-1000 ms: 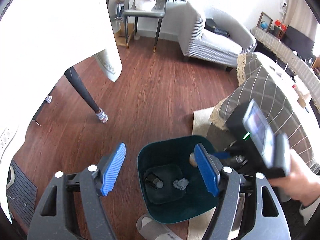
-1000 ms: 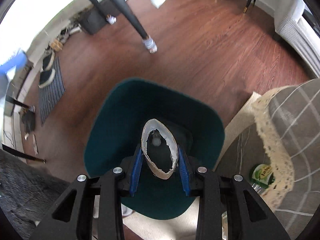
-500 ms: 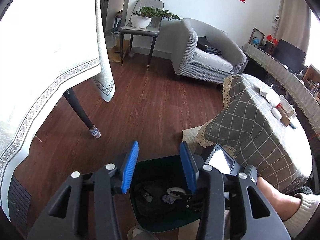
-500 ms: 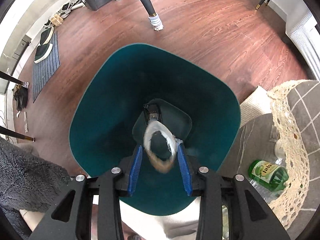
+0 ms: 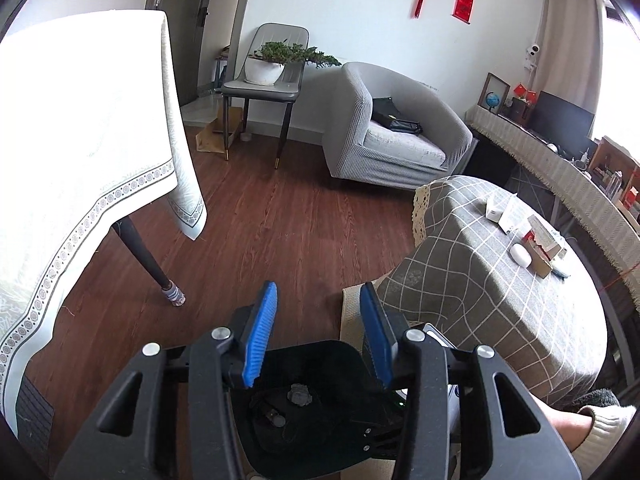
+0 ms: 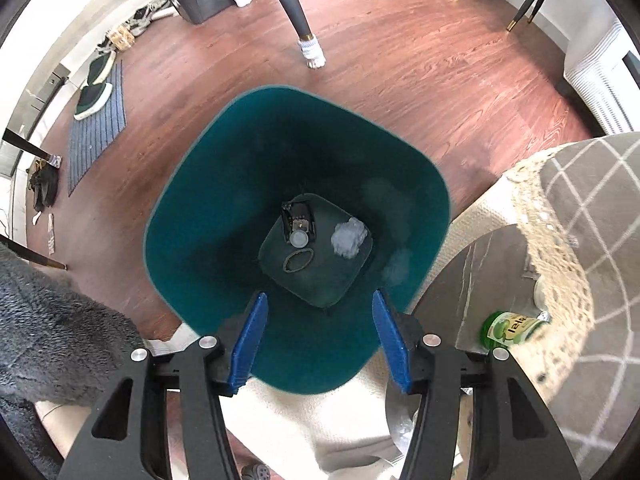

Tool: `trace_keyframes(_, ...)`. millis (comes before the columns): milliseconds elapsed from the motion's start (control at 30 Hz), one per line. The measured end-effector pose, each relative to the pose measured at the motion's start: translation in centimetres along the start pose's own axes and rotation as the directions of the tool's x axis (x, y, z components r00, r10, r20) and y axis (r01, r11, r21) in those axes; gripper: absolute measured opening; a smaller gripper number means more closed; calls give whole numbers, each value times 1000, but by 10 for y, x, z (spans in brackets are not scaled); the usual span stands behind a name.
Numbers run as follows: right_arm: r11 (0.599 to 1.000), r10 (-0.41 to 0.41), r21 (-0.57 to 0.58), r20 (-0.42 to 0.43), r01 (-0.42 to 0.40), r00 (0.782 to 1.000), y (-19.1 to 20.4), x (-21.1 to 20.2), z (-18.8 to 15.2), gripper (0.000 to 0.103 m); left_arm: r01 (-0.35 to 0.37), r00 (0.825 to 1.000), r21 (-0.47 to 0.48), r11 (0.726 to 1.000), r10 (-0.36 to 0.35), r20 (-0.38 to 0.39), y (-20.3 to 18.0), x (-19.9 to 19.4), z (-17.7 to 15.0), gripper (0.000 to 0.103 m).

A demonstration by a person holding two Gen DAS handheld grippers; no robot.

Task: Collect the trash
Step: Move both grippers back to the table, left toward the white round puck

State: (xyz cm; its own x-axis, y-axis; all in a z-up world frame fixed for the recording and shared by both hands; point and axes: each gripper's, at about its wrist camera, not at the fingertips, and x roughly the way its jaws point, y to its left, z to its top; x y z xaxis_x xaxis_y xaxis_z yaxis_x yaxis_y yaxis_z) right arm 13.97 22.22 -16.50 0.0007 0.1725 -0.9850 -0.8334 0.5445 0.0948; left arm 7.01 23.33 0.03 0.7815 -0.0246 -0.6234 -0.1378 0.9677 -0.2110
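Right gripper (image 6: 318, 336): jaws just been opening, nothing between them; paper ring (image 6: 298, 260) lies far below on teal bin (image 6: 192, 184) floor. Left gripper (image 5: 318, 332): parted, empty, above bin rim. Bare wood floor (image 6: 420, 64) beyond.

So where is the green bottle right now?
Right wrist view, lower right: the green bottle lies on its side under the lace-edged tablecloth, right of the teal trash bin.

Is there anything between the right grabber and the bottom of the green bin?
Nothing visible. The right gripper hangs over the teal bin with its jaws apart and empty; they have just been opening. Below lie only trash: a crumpled wad, a ring and a dark piece.
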Motion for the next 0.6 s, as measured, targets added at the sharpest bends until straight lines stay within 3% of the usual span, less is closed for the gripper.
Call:
trace_keyframes(333,999,27,-34,154,-21,988,8,-61,-10,55,-2,999,5,1000,2,44,-14,-2,16,50)
trace_keyframes(600,999,19,-34,319,-8,948,0,-122,-20,52,-39,996,41,998,35,84,-23,-2,30,56)
